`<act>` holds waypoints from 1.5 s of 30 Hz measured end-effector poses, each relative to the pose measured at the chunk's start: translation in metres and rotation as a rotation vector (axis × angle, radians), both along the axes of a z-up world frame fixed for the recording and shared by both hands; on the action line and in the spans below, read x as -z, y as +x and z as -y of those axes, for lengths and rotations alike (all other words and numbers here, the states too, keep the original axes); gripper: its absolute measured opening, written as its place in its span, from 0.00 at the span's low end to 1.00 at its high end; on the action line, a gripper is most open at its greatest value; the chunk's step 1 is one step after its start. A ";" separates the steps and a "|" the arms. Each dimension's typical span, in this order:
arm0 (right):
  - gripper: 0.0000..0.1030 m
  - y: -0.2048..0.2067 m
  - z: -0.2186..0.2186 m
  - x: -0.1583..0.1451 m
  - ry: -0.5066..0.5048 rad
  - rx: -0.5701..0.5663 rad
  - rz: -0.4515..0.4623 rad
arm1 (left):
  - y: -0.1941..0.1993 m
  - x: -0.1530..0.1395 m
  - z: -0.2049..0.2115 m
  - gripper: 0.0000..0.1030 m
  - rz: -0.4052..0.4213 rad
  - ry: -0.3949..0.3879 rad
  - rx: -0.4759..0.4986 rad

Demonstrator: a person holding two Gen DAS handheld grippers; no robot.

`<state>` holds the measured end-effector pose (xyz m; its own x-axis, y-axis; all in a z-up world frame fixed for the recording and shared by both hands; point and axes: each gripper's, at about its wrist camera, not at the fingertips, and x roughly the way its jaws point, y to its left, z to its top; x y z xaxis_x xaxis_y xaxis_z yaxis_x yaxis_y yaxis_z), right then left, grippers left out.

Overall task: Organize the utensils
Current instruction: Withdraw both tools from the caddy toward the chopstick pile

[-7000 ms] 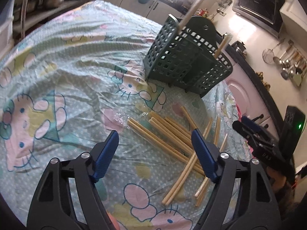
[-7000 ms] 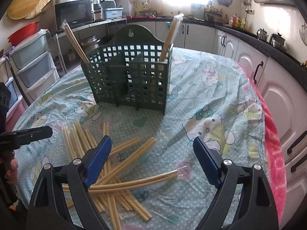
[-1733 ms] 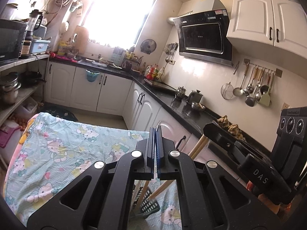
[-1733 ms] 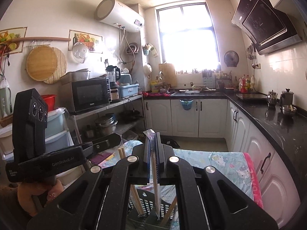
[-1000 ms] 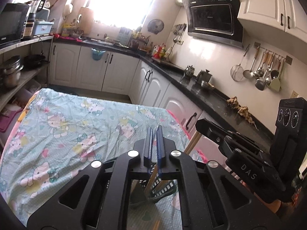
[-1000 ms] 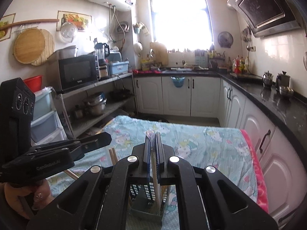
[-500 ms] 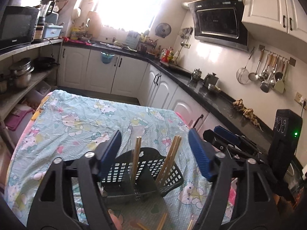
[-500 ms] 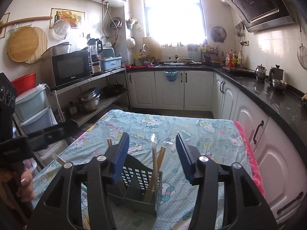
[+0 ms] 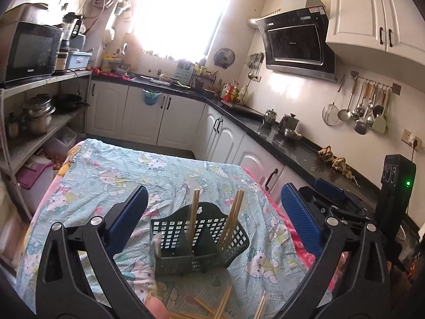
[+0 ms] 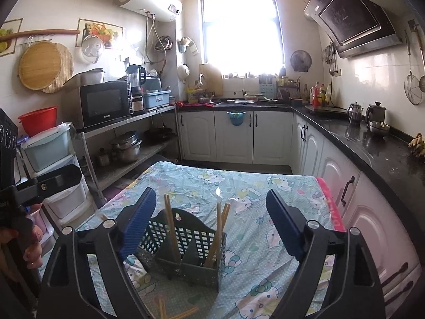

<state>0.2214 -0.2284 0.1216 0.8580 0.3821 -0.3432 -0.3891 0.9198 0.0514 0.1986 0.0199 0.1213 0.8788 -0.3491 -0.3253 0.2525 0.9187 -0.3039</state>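
Note:
A dark green slotted utensil basket [image 9: 199, 242] [image 10: 186, 242] stands on the table, with wooden chopsticks [image 9: 194, 212] [image 10: 170, 226] upright in its compartments. More chopsticks [image 9: 220, 303] [image 10: 162, 308] lie loose on the cloth in front of it. My left gripper [image 9: 213, 194] hangs above and behind the basket, its jaws opening wide with nothing between the pads. My right gripper [image 10: 211, 196] is likewise back from the basket, jaws opening and empty. Each gripper shows at the edge of the other's view: the right gripper [image 9: 326, 194] and the left gripper [image 10: 47, 180].
The table wears a light blue cartoon-cat cloth [image 9: 111, 175] with a pink edge [image 10: 329, 202] on the right. A shelf with pots [image 10: 127, 146] and drawers stands left. White cabinets under a black counter [image 10: 372, 154] run along the right and back.
Both grippers were shut on chopsticks over the basket. Both have since opened wide, the chopsticks now stand in the basket, and both grippers have drawn back.

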 end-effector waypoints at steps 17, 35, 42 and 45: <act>0.86 -0.037 -0.011 0.019 -0.033 -0.019 -0.029 | -0.048 0.017 -0.022 0.90 0.000 0.015 -0.036; 0.91 -0.067 -0.010 0.061 -0.083 -0.049 -0.101 | -0.075 0.063 -0.012 0.90 -0.087 0.041 -0.011; 0.91 -0.070 -0.006 0.084 -0.107 -0.042 -0.158 | -0.077 0.091 -0.008 0.90 -0.155 0.050 0.005; 0.91 -0.069 -0.001 0.091 -0.107 -0.035 -0.178 | -0.076 0.104 -0.008 0.90 -0.192 0.056 0.010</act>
